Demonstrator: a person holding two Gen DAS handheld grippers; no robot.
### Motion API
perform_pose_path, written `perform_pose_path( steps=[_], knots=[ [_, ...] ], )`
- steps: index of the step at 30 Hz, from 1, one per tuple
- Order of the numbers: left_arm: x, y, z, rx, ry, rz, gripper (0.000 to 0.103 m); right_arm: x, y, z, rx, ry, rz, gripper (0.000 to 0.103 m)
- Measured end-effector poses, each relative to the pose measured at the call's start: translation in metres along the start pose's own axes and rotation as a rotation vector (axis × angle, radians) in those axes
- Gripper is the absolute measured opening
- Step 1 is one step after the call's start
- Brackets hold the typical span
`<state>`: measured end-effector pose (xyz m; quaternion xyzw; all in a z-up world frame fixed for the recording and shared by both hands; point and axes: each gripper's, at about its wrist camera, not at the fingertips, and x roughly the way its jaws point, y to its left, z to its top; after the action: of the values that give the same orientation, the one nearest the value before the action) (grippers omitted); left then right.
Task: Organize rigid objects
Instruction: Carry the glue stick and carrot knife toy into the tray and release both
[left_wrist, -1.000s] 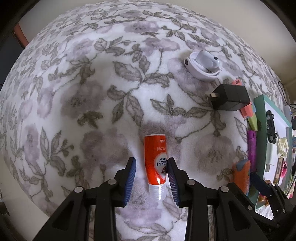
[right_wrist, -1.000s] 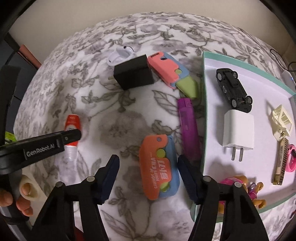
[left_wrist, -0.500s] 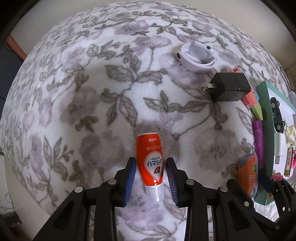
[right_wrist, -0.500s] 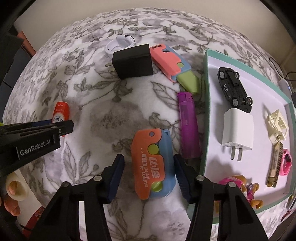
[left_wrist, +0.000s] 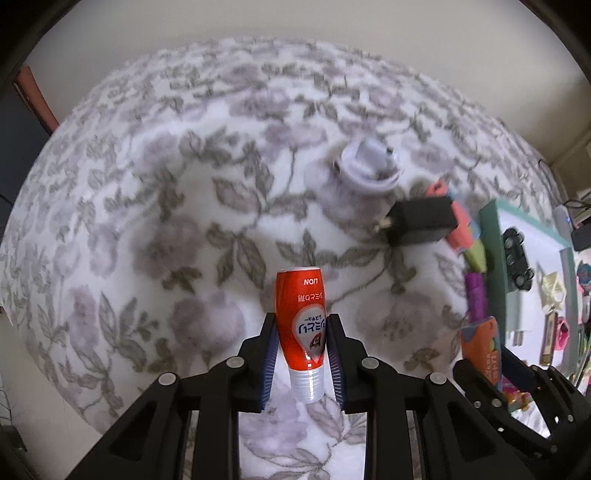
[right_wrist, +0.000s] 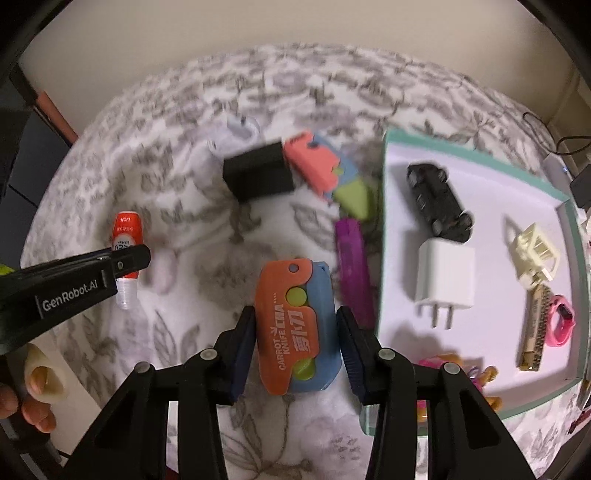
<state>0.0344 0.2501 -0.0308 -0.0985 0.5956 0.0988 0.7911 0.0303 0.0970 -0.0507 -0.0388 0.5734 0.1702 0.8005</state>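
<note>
Left wrist view: the left tool (left_wrist: 301, 360) has narrowed over the last second until its pads sit against both sides of the red bottle (left_wrist: 302, 326), which a moment ago lay loose between wider-set pads. The whole view has also risen, and the blanket (left_wrist: 147, 206) looks farther off, so the bottle appears to be lifted clear, though its clear cap end hides any contact below. That suggests the pick is made and the carry can begin. The bottle is a small, hard red tube with a white label patch, the word LION printed upside down, and a ribbed clear cap pointing back at the camera. Beyond it lie a white round case (left_wrist: 370, 170) and a black charger (left_wrist: 421, 221).

Right wrist view: the right tool (right_wrist: 296, 345) has likewise closed onto the orange and blue toy knife (right_wrist: 295, 326), its pads now touching both long edges. The knife hangs just beside the purple lighter (right_wrist: 352, 266) and near the green-rimmed tray (right_wrist: 384, 229), which holds a toy car (right_wrist: 439, 201) and a white charger (right_wrist: 445, 282). The tray looks like the likely drop spot.
</note>
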Motion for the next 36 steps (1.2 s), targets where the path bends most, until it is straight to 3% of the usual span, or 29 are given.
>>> perform_pose_path(
  steps=[7,13,26,32,36],
  knots=[
    [-0.015,0.000,0.006,0.018,-0.059,-0.025,0.028,-0.020,-0.011,0.006,0.030,-0.056,0.007,0.045],
    [-0.030,-0.014,0.000,0.058,-0.080,-0.063,0.025,-0.025,-0.040,0.008,0.098,-0.064,-0.056,0.045],
    [-0.030,-0.101,-0.011,0.199,-0.067,-0.165,0.022,-0.049,-0.132,0.000,0.322,-0.088,-0.134,0.045],
    [-0.038,-0.140,-0.022,0.280,-0.071,-0.213,0.022,-0.063,-0.159,-0.005,0.375,-0.112,-0.193,0.045],
    [-0.037,-0.170,-0.030,0.343,-0.056,-0.246,0.022,-0.060,-0.172,-0.009,0.400,-0.100,-0.186,0.046]
  ],
)
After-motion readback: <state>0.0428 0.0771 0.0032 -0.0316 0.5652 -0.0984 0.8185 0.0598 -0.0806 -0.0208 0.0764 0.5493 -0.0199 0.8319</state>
